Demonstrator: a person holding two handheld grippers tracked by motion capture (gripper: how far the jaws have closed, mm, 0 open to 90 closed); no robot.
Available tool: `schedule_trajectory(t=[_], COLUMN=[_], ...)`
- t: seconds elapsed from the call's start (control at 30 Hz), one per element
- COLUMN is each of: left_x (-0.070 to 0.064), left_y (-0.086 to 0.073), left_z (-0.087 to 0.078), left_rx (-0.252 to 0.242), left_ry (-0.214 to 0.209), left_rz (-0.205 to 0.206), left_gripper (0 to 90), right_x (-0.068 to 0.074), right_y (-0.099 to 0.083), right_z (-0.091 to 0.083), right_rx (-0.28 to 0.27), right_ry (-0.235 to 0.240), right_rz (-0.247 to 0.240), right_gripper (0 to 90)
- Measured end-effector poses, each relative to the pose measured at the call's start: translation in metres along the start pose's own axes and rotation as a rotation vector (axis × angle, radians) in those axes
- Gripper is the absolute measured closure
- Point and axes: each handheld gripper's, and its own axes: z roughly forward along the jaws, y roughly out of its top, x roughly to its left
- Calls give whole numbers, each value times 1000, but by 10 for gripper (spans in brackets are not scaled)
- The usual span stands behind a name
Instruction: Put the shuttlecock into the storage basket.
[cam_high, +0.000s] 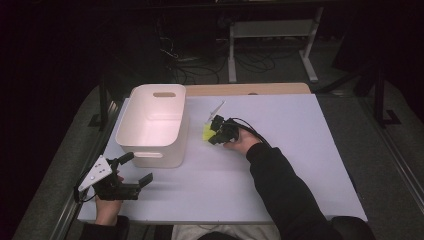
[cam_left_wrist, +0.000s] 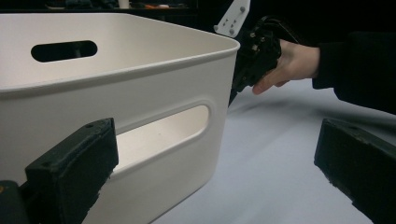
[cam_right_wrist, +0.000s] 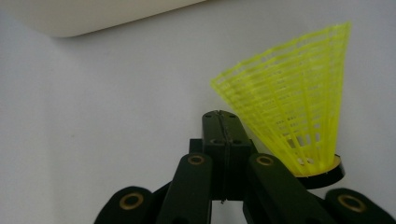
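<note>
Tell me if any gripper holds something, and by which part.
Nothing is held: right gripper shut empty beside the yellow shuttlecock, left gripper open near the bin.

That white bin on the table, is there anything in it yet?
Empty, as far as shows. The high view looks into the white bin and shows bare floor; the yellow shuttlecock lies outside, by the right gripper.

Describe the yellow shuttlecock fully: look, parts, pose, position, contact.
The shuttlecock is neon yellow with an open plastic-looking mesh skirt flaring wide from a narrow base that ends in a black disc-like cap. In the right gripper view it stands tilted beside the right gripper, whose jaws are pressed together with nothing between them; whether it touches the linkage is unclear. In the high view it lies on the white table, right of the white bin.
</note>
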Motion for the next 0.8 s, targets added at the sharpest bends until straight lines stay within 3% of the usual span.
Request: schedule_trajectory(t=[0.8], left_x=[0], left_y=[0], left_z=[0], left_rx=[0], left_ry=[-2], left_rz=[-1], left_gripper=[0], right_x=[-20], right_y=[1], right_z=[6], right_rx=[-28], right_ry=[-54], right_rz=[80], right_gripper=[889])
